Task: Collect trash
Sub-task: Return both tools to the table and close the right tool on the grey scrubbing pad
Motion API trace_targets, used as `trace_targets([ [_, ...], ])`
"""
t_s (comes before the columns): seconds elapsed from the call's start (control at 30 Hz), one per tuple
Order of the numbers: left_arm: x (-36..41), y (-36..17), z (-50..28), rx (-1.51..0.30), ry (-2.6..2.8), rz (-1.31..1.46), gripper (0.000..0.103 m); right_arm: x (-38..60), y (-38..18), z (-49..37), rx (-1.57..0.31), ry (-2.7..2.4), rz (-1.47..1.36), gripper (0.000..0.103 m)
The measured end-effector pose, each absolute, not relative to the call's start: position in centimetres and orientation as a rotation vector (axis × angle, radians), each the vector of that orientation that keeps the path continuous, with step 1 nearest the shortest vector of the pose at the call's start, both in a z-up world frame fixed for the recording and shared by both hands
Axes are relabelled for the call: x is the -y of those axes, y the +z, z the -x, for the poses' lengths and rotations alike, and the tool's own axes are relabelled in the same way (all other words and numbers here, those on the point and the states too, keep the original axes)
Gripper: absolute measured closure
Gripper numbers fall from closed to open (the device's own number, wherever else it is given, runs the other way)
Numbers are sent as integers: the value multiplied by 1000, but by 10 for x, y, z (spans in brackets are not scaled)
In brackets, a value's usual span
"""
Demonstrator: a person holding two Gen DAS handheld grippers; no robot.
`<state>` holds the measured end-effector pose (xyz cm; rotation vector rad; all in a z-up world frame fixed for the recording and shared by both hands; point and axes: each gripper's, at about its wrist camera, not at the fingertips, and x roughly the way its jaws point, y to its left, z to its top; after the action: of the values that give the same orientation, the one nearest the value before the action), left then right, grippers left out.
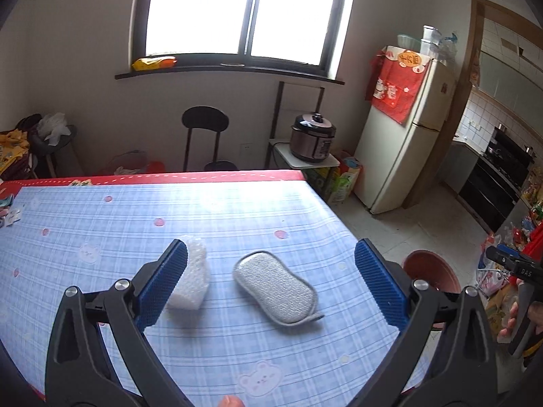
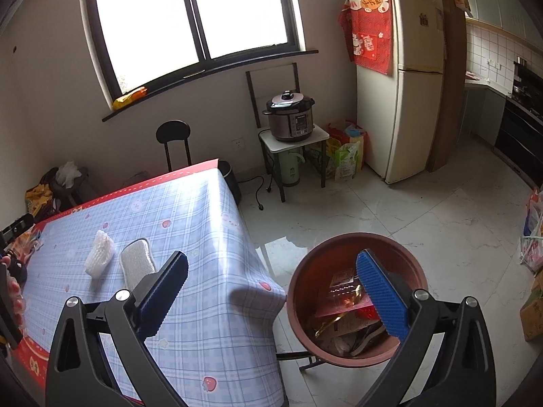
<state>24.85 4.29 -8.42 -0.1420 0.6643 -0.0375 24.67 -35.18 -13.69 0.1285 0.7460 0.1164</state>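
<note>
Faintly, "DAS" marks the right gripper (image 1: 519, 269).

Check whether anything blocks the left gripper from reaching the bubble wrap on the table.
Nothing visible does. The left gripper is open over the table, and the bubble wrap lies just beyond its left finger. The grey scrubbing pad lies beside the wrap, apart from it.

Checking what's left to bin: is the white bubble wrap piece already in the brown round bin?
No, the white bubble wrap piece lies on the blue checked tablecloth, outside the brown round bin.
</note>
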Motion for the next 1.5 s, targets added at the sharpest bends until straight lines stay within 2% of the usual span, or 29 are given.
trace_targets([
  [0.4,-159,-139,-237,-714,101,220,6,221,-178,-299,-861,384,-83,5],
  [0.8,-194,-202,-272,-823,86,272,6,74,-287,-371,-1095,516,146,5],
  [1.13,-196,-233,-307,-886,28,323,6,27,-326,-381,-1164,516,279,5],
  [1.33,-190,-245,-318,-912,-13,332,7,28,-326,-381,-1154,531,280,4],
  [1.5,-180,-258,-332,-950,-55,358,8,40,-323,-380,-1155,541,275,11],
])
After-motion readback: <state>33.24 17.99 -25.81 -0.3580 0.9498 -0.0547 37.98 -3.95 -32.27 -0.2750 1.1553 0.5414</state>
